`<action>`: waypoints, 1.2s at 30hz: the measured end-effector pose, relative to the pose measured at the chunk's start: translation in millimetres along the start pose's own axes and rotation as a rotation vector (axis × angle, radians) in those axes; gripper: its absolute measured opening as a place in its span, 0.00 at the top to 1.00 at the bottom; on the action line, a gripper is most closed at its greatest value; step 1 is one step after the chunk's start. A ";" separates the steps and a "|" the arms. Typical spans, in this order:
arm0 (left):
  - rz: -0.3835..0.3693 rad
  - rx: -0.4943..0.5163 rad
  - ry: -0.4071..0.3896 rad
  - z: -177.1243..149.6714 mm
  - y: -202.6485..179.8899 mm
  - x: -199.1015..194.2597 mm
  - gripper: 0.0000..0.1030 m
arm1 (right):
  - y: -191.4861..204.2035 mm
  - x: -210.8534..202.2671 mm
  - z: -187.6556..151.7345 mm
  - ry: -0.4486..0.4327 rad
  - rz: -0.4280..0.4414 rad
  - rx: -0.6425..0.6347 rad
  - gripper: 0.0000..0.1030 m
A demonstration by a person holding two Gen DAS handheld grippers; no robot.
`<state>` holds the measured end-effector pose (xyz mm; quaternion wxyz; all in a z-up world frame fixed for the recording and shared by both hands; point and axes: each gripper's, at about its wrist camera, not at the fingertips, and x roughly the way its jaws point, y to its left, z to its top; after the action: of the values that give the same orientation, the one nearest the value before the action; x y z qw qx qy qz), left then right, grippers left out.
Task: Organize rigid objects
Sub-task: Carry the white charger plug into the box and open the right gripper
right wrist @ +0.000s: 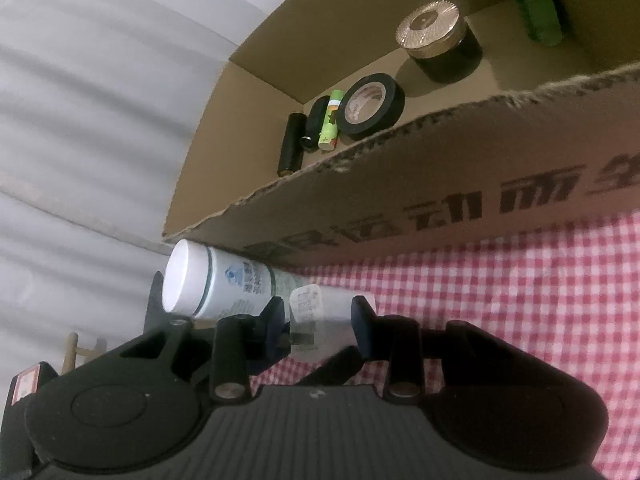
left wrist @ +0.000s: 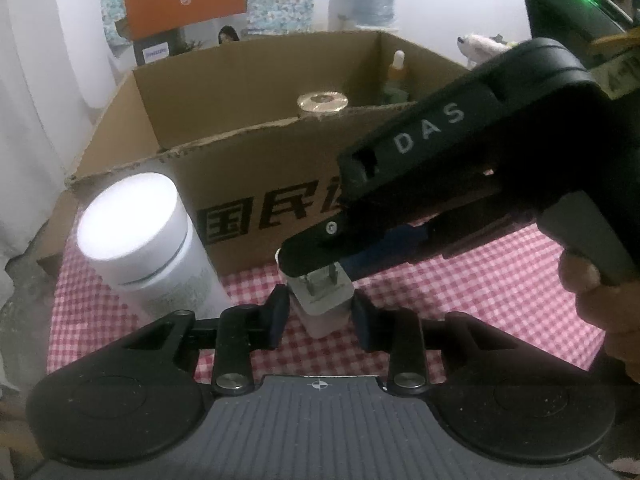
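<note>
Nearest: left gripper (left wrist: 322,314) jaws nearly shut, pressed on white charger plug (left wrist: 322,304), standing on checked tabletop (left wrist: 480,280). Right gripper (right wrist: 320,322) jaws narrow, clamped on same plug. White bottle (left wrist: 148,240) waited just beside, outside. Farther: cardboard box (right wrist: 400,184) held tape roll (right wrist: 370,106), gold-lidded jar (right wrist: 436,40), small tubes. Judged mostly sorted; plug, bottle remained.

The black right gripper (left wrist: 316,264) says "DAS" in white letters, and the brown cardboard box (left wrist: 248,184) has big black Chinese letters.
</note>
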<state>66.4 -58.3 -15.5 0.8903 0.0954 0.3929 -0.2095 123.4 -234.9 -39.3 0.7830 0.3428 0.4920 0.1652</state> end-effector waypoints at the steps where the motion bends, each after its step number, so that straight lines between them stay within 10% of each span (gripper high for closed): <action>1: -0.002 0.000 -0.007 1.2 -0.1 -3.6 0.69 | 1.3 -2.8 -1.5 -0.003 0.001 -0.002 0.62; 19: -0.006 -0.054 -0.242 82.2 3.9 -72.9 0.69 | 82.3 -98.3 32.2 -0.212 0.087 -0.195 0.62; 36: -0.078 -0.194 0.104 113.5 21.9 54.1 0.69 | -2.9 -26.1 124.8 0.000 -0.013 -0.007 0.62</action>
<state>183.7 -92.8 21.0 0.8650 0.0041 0.4604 -0.1997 221.4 -299.2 10.8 0.7853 0.3370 0.4934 0.1619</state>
